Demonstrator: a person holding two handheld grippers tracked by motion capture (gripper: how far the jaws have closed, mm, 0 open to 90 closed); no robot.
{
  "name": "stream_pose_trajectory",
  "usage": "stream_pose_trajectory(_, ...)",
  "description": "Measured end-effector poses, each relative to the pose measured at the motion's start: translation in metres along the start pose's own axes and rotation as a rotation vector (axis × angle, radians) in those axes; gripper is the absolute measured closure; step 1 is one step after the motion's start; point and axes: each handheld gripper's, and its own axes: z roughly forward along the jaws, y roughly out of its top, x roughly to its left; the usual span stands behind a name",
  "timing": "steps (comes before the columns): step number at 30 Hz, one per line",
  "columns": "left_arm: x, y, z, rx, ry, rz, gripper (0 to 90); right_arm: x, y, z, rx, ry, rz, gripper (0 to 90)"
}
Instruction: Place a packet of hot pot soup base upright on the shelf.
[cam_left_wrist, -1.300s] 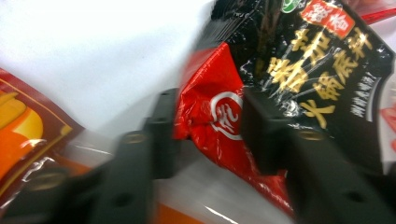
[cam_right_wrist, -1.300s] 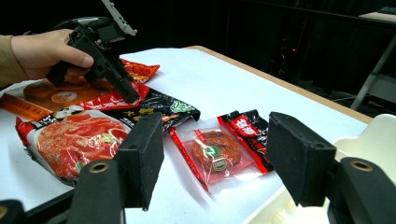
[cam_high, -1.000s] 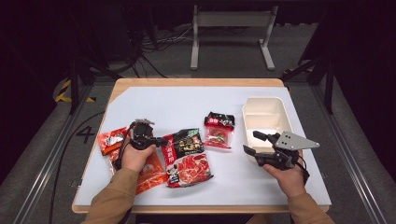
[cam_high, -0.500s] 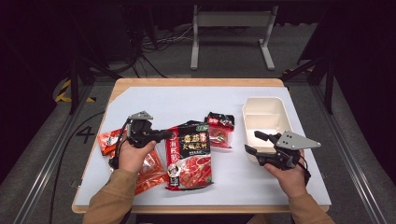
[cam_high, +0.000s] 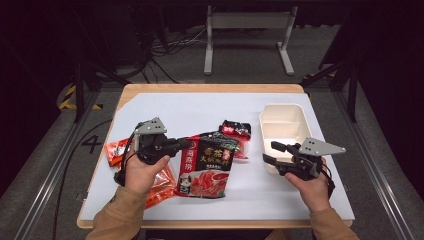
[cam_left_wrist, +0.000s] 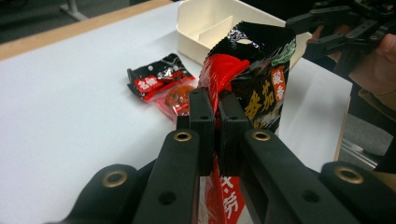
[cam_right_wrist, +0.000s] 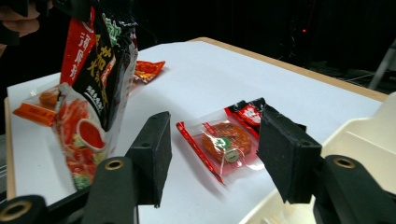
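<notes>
My left gripper (cam_high: 186, 145) is shut on the top edge of a large black-and-red sauce packet (cam_high: 207, 162), which hangs tilted above the white mat. In the left gripper view the pads (cam_left_wrist: 201, 107) pinch the red edge of the packet (cam_left_wrist: 261, 74). To the right, beside a cream divided container (cam_high: 282, 120), my right gripper (cam_high: 272, 152) is open; its jaws have just been closing a little, and nothing is between them. The right gripper (cam_right_wrist: 212, 154) points over the table at a small clear packet (cam_right_wrist: 226, 140), with the lifted packet (cam_right_wrist: 100, 65) at its left.
A small black packet (cam_high: 236, 129) and the clear red one (cam_high: 241, 149) lie between the big packet and the container. Orange packets (cam_high: 117, 149) lie under and left of my left hand. The mat (cam_high: 200, 110) sits on a wooden table with dark floor around it.
The left gripper has risen and shifted right, lifting the large packet off the mat so that it now hangs from the jaws. The right hand has kept its place.
</notes>
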Motion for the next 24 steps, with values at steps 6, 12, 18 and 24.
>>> stream_pose_trajectory(6, -0.012, 0.006, -0.010, -0.036, 0.037, 0.057, 87.8, 0.007, 0.010, 0.005, 0.016, 0.049, 0.013, 43.8)
stream_pose_trajectory(12, -0.021, 0.010, -0.018, -0.084, 0.065, 0.083, 87.8, 0.015, 0.022, 0.015, 0.022, 0.120, 0.033, 40.1)
stream_pose_trajectory(18, -0.027, 0.011, -0.020, -0.104, 0.073, 0.085, 87.7, 0.023, 0.041, 0.034, 0.022, 0.204, 0.044, 35.8)
stream_pose_trajectory(24, -0.031, 0.012, -0.021, -0.120, 0.070, 0.093, 87.7, 0.028, 0.054, 0.051, 0.034, 0.266, 0.060, 33.5)
